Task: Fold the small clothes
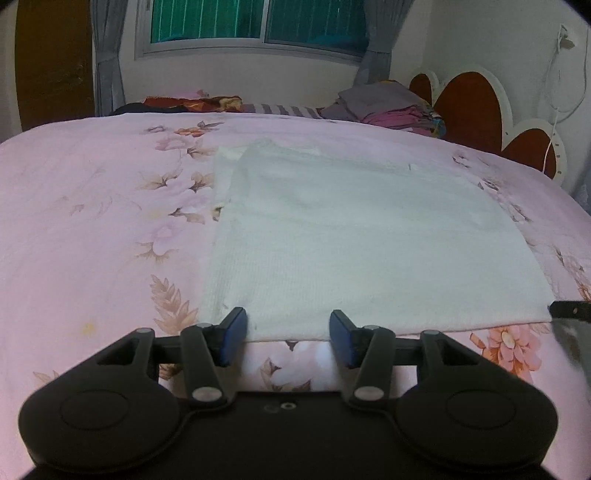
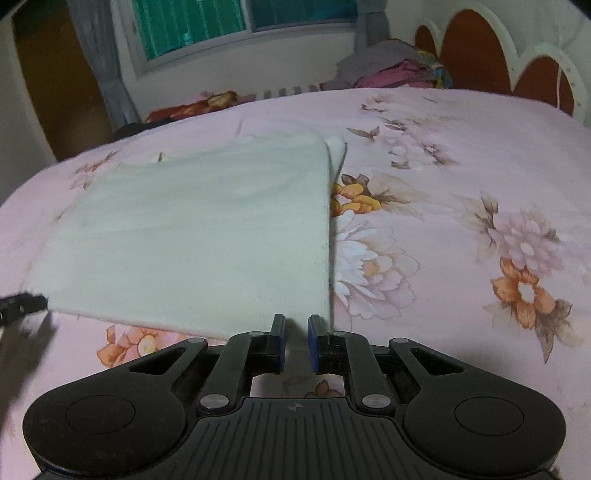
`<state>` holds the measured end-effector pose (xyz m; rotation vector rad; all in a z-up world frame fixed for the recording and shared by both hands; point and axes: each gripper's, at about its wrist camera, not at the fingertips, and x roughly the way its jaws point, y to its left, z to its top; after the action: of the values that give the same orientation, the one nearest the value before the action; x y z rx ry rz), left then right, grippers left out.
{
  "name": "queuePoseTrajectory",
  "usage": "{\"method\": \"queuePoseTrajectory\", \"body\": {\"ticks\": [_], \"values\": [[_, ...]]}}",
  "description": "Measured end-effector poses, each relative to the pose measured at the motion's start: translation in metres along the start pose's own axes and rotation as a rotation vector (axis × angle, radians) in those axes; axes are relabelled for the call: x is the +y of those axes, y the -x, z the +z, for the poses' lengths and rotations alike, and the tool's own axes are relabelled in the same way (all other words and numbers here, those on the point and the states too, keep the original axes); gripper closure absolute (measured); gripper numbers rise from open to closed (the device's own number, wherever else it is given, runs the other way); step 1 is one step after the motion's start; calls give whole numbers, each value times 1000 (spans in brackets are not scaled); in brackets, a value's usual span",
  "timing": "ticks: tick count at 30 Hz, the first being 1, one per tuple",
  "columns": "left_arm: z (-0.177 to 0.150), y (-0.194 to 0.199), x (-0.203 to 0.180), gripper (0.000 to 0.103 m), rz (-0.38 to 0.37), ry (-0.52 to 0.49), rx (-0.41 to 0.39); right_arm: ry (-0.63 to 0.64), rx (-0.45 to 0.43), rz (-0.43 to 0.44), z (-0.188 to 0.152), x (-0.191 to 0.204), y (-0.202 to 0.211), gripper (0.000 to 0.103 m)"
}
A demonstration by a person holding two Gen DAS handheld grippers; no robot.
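Note:
A small white garment lies flat on the pink floral bedspread, its sides folded in to a rough rectangle. It also shows in the right wrist view. My left gripper is open at the garment's near hem, close to its left corner, with the hem edge between the blue pads. My right gripper is at the near right corner of the garment, its pads a narrow gap apart with the white hem edge between them. I cannot tell whether they pinch the cloth.
A stack of folded clothes sits at the far edge of the bed by the red and white headboard. More crumpled clothing lies at the far left below the window. The other gripper's tip shows at the right edge.

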<state>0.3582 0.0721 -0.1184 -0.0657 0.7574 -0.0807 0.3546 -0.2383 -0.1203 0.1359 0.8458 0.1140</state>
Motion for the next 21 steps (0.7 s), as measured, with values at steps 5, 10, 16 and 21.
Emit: {"method": "queuePoseTrajectory", "body": {"ticks": [5,10,16,21], "values": [[-3,-3,1,54,5,-4,10,-13,-22,5,2,7,4,89],[0,2,2,54,5,-7,10,8,-4,1,-1,5,1,89],[-2,-4,2,53,13,-9,22,-4,0,-1,-3,-1,-3,89],[-2,-4,2,53,15,-10,22,-22,-29,6,0,-2,6,89]]}}
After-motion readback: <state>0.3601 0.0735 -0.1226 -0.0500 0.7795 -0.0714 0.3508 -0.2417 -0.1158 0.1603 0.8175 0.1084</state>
